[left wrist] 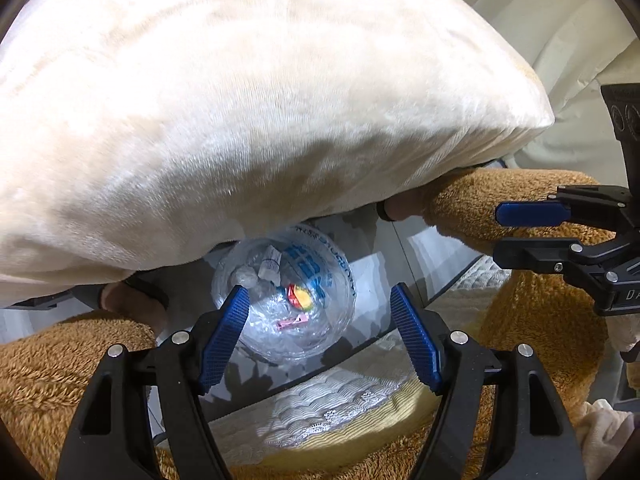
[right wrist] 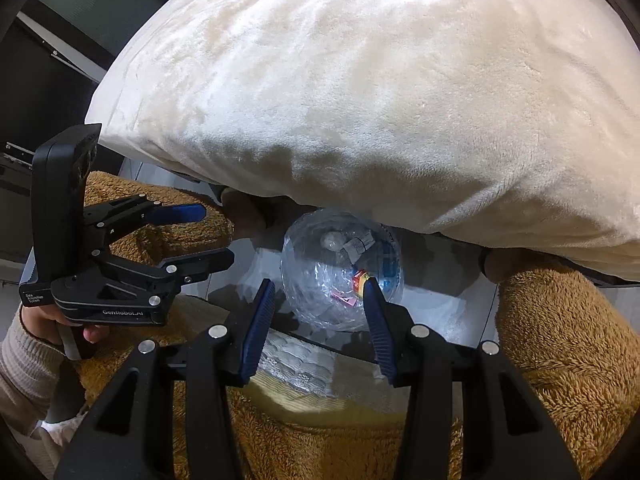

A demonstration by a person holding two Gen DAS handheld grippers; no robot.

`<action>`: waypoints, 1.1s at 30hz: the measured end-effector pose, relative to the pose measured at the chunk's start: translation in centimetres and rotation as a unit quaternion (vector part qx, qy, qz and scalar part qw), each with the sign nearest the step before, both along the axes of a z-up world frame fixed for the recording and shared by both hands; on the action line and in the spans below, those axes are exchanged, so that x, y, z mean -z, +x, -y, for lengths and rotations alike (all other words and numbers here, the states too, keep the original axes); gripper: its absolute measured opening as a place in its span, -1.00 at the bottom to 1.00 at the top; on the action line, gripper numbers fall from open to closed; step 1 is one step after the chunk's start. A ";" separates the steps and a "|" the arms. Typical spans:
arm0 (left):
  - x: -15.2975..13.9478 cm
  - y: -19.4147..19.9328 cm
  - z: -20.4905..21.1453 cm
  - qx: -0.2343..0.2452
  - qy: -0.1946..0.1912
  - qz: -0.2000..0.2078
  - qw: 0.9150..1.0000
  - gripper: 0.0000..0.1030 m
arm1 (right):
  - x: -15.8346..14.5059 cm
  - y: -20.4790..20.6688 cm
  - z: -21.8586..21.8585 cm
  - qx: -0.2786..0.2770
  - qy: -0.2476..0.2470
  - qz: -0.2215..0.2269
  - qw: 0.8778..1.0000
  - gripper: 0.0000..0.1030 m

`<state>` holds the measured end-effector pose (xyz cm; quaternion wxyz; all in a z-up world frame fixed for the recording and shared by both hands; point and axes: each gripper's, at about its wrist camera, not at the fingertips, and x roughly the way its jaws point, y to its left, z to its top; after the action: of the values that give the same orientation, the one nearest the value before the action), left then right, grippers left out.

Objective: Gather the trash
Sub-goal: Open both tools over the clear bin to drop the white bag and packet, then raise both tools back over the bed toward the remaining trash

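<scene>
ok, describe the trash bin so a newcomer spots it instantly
Find the big cream blanket draped over the person's lap. Below its edge, between brown fleecy legs, stands the bin: round, lined with clear crinkled plastic, holding colourful wrappers. Nothing else there is transparent.

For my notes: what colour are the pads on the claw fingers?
Blue, ribbed pads on black fingers; clearest in the left wrist view.

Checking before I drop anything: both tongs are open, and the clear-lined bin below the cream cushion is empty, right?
Not empty. The left wrist view shows the bin holding trash: a red-yellow wrapper and pink scrap. Both tongs, left and right, are open, below the cream cushion.
</scene>
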<state>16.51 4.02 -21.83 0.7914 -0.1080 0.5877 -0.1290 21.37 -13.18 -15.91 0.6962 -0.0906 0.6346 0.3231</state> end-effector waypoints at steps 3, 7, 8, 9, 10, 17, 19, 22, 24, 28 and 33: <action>-1.2 -0.4 0.0 -0.006 -0.001 0.016 1.000 0.39 | -1.0 -0.5 0.3 0.002 0.005 0.013 1.000 -0.10; -2.7 -1.0 0.0 -0.012 0.003 0.036 0.999 0.39 | -2.6 -1.1 0.8 0.003 0.012 0.033 0.999 -0.10; -3.1 -1.2 0.0 -0.013 0.004 0.041 0.999 0.39 | -2.9 -1.2 0.9 0.004 0.014 0.037 0.999 -0.10; -3.4 -1.3 -0.1 -0.014 0.004 0.046 0.999 0.39 | -3.2 -1.4 1.0 0.004 0.016 0.041 0.999 -0.10; -3.8 -1.5 -0.1 -0.016 0.004 0.051 0.999 0.39 | -3.5 -1.5 1.1 0.004 0.018 0.045 0.999 -0.10; -6.0 -1.6 -0.4 -0.021 0.009 0.080 0.997 0.39 | -5.3 -1.7 1.4 0.005 0.027 0.065 0.998 -0.10; -6.6 -1.2 -0.6 -0.022 0.008 0.086 0.996 0.39 | -5.7 -1.4 1.4 0.005 0.030 0.068 0.997 -0.10; -7.4 -0.3 -1.0 -0.025 0.010 0.096 0.995 0.39 | -6.1 -0.5 1.1 0.005 0.033 0.073 0.997 -0.10; -7.9 0.4 -1.4 -0.029 0.010 0.102 0.994 0.39 | -6.2 0.4 0.8 0.005 0.034 0.077 0.996 -0.10; -8.7 2.0 -2.6 -0.037 0.013 0.110 0.993 0.39 | -6.5 2.6 0.3 0.005 0.036 0.083 0.996 -0.10; -9.8 4.7 -4.6 -0.042 0.024 0.119 0.992 0.39 | -7.2 5.6 -0.6 0.005 0.037 0.093 0.995 -0.10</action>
<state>21.18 8.66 -12.01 0.8627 -0.0970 0.4874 -0.0937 27.01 -12.53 -8.68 0.7568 -0.0914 0.5550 0.3330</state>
